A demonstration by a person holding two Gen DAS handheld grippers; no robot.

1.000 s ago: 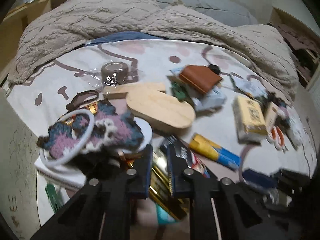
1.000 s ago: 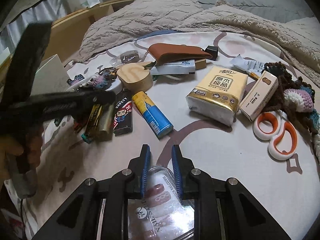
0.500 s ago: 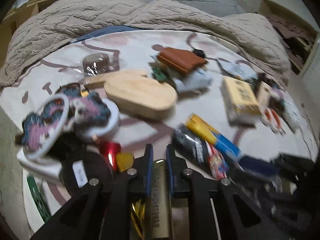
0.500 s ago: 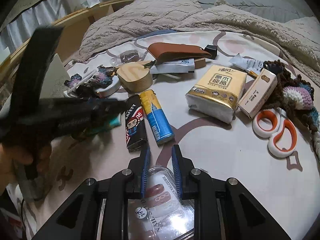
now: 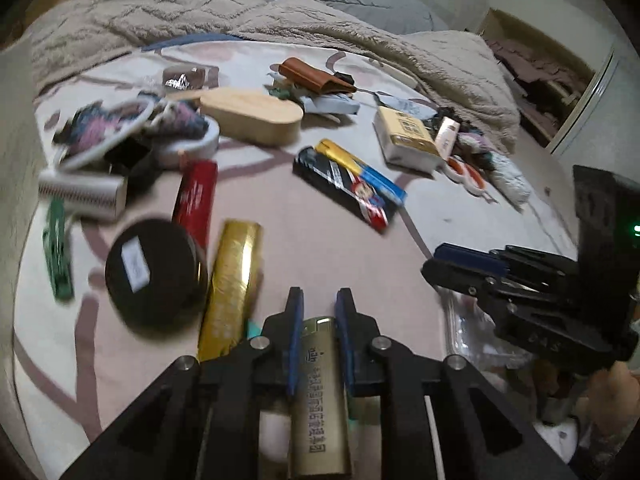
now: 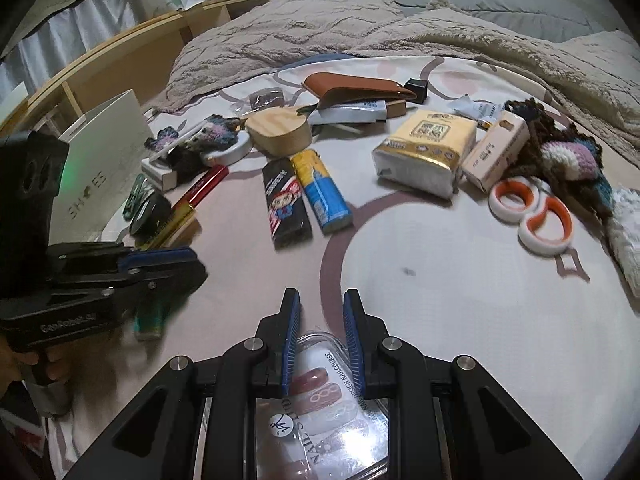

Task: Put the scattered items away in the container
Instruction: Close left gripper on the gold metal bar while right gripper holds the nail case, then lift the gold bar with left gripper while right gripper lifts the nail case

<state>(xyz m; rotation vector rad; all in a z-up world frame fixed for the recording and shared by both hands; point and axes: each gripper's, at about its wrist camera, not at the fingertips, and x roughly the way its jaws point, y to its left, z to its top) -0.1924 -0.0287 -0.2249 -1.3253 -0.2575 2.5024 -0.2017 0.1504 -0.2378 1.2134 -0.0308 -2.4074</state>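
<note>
My left gripper [image 5: 318, 300] is shut on a gold lighter [image 5: 316, 392] and holds it low over the bedsheet. It shows from the side in the right wrist view [image 6: 176, 266]. My right gripper [image 6: 320, 300] is shut on a clear nail-tip box [image 6: 324, 408]; it appears in the left wrist view [image 5: 452, 260]. Scattered on the sheet are a black lighter [image 6: 286, 208], a blue-yellow lighter [image 6: 322, 192], a gold tube [image 5: 234, 284], a red tube [image 5: 196, 200], a black round tin [image 5: 154, 272] and a wooden box [image 6: 280, 134].
A tissue pack [image 6: 430, 152], a cream carton [image 6: 498, 150], orange-white scissors [image 6: 532, 216], crochet pieces [image 6: 568, 160], a brown leather case [image 6: 356, 88] and a white shoe box [image 6: 102, 168] lie around. A beige blanket [image 6: 360, 28] covers the far side.
My left gripper has pulled back toward the near edge with the gold lighter in it. The gold tube, red tube and black tin now lie uncovered. My right gripper has barely moved.
</note>
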